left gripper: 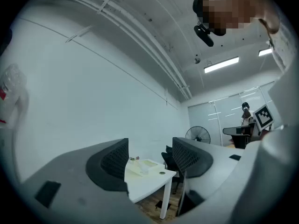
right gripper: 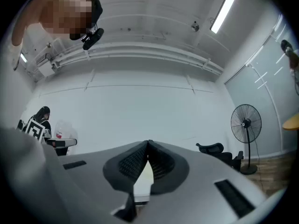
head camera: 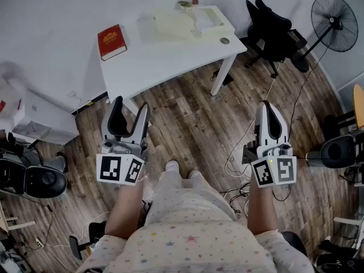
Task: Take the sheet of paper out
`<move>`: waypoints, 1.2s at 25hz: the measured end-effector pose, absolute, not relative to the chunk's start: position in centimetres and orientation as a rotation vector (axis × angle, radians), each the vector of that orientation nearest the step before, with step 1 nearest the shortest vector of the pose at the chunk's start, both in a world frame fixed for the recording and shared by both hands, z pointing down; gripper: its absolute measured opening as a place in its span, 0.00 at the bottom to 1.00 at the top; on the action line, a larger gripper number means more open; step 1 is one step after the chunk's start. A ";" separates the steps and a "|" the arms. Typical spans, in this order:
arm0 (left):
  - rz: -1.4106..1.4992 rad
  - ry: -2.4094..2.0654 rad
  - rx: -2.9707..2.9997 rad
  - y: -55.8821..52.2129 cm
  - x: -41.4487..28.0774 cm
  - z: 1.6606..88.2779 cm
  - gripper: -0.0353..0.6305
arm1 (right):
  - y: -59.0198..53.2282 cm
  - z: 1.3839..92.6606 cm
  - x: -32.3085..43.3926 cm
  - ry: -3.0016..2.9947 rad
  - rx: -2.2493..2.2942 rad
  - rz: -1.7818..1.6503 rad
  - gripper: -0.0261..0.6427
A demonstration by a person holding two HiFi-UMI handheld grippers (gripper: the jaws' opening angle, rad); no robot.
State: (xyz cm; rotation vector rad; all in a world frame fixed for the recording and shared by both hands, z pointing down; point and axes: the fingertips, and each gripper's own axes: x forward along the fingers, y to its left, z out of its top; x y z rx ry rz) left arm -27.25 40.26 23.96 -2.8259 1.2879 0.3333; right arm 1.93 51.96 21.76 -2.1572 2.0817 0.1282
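The wooden floor [head camera: 187,124] carries a white table [head camera: 165,58]. Both tools are held over the floor, well short of the table. Left gripper [head camera: 131,104]: jaws spread wide, nothing between them. Right gripper [head camera: 268,108]: jaws pressed together at the tips, gripping nothing. A red book [head camera: 111,41] lies at the table's left end. A pale folder [head camera: 175,24] lies at the far side (the sheet of paper cannot be told apart from it).

White table [head camera: 170,61], red book [head camera: 111,42] (left end), pale folder [head camera: 175,24]
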 end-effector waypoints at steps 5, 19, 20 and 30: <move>0.324 1.282 -2.818 42.0 -26.5 23.7 0.47 | 53.7 22.9 3.3 2.018 -2.202 0.072 0.04; 0.214 1.309 -2.850 42.6 -23.9 25.0 0.47 | 52.2 25.2 5.0 2.129 -2.185 -0.083 0.37; 0.209 1.311 -2.853 42.5 -23.7 25.0 0.47 | 51.9 25.3 4.9 2.142 -2.175 -0.078 0.39; 0.180 1.331 -2.828 37.4 -22.2 25.6 0.50 | 46.4 25.4 4.9 2.175 -2.163 -0.050 0.66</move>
